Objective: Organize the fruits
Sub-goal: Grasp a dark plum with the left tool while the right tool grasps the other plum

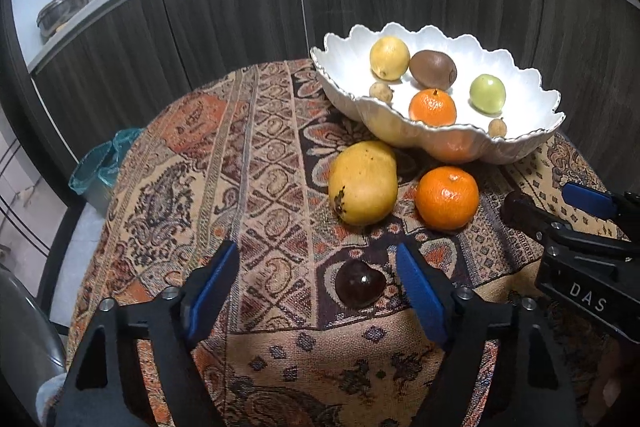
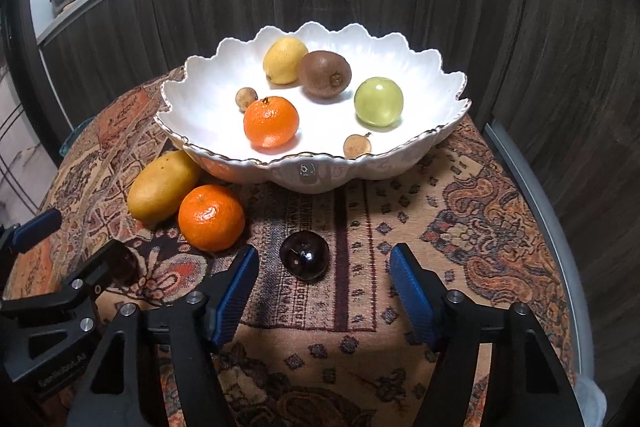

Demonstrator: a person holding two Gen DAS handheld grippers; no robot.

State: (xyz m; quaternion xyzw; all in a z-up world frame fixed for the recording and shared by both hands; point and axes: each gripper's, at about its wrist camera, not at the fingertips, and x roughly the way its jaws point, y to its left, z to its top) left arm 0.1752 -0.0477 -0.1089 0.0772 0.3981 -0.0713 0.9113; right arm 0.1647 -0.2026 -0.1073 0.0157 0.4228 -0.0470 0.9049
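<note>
Jaws of both grippers stand apart, empty — right view alone shows second plum (image 2: 305, 261).

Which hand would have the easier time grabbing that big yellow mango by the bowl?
Left. The mango lies just ahead of the left gripper; from the right gripper it sits far left, behind the loose orange.

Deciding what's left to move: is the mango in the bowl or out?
Out. The mango lies on the tablecloth against the bowl, beside a tangerine.

Black hand-held gripper (image 1: 318, 283), blue ribbed pads (image 1: 420, 301), silver screws
</note>
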